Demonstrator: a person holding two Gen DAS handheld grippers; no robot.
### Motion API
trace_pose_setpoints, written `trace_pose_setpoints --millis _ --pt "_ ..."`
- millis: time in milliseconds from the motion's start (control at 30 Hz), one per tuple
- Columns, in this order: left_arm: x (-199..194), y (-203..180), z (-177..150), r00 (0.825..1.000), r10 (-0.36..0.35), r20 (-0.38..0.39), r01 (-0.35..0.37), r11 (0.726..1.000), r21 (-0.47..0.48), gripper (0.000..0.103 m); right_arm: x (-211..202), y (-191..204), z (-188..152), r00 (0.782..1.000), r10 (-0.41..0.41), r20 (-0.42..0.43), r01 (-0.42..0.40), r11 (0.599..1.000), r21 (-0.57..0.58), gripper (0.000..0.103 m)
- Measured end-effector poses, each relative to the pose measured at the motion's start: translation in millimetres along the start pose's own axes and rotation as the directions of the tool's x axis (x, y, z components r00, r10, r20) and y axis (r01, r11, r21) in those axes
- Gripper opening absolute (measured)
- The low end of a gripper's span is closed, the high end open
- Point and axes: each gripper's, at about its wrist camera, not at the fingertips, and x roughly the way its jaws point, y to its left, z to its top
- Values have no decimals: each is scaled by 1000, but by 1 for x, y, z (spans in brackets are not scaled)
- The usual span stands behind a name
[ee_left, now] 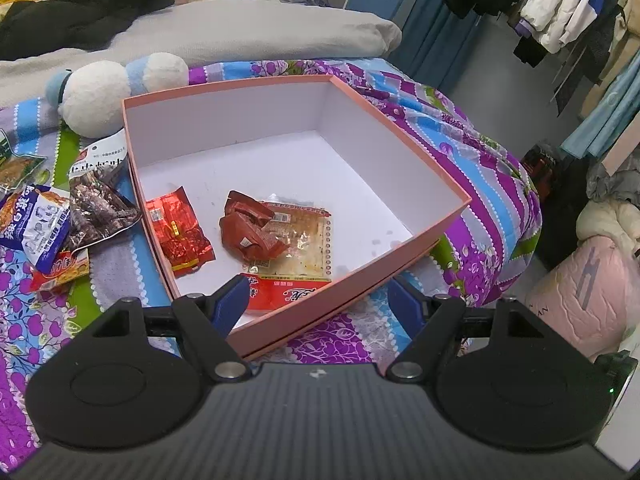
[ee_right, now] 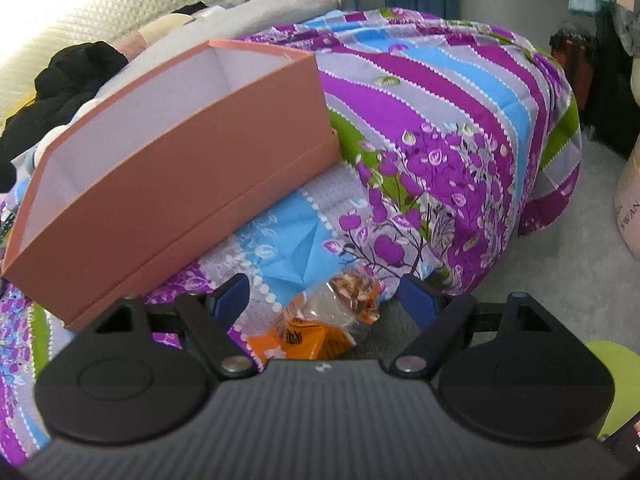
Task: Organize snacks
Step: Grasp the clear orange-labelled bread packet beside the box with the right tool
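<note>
Pink box [ee_left: 420, 236]: three snack packets [ee_left: 276, 236] inside; four outside [ee_left: 60, 224]. Both hand-held grippers [ee_left: 320, 300] [ee_right: 326, 298] agape, holding nothing.

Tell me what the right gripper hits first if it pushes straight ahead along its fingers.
Most likely the orange snack packet, which lies between the open fingers of the right gripper on the floral bedspread. Depth is unclear; it may pass over onto the bedspread.

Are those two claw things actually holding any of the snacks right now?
No. The left gripper hangs open over the pink box; the right gripper is open around an orange snack bag, not clamping it.
</note>
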Motion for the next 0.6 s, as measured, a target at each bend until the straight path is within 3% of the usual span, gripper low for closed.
trace_pose_setpoints --millis 367,467,600 --pt "9 -1 2 1000 -4 -14 4 1000 3 80 24 -4 -8 998 19 -66 -19 1000 4 81" --pt "9 -1 2 1000 -3 -13 3 1000 4 80 32 -4 -10 994 25 -105 -24 1000 6 71" --pt "4 -1 2 1000 0 -1 0 1000 4 80 31 -2 -13 992 27 -119 -27 1000 -1 50"
